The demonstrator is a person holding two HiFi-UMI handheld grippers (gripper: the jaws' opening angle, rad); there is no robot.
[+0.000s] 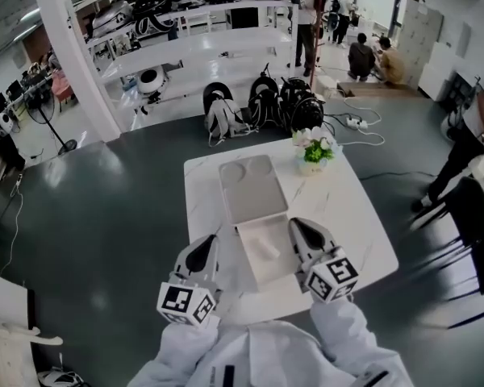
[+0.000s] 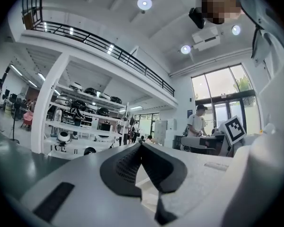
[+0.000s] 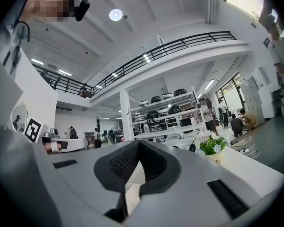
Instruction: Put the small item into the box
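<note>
Risk: your left gripper (image 1: 203,255) and right gripper (image 1: 304,234) closely flank the open box (image 1: 242,252). A careless swing of either could knock its wall, shifting it on the surface (image 1: 363,224) and jolting the small item (image 1: 267,248), which appears to lie inside. Both sets of jaws are together and empty, held low near your body, tips forward. Beyond, the lid (image 1: 250,188) lies flat, with flowers (image 1: 315,151) beside its far right corner.

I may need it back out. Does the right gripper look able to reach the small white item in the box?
Probably yes: the small item lies uncovered in the open box, lid folded back, right gripper beside it. Its fingers are shut and must open first.
</note>
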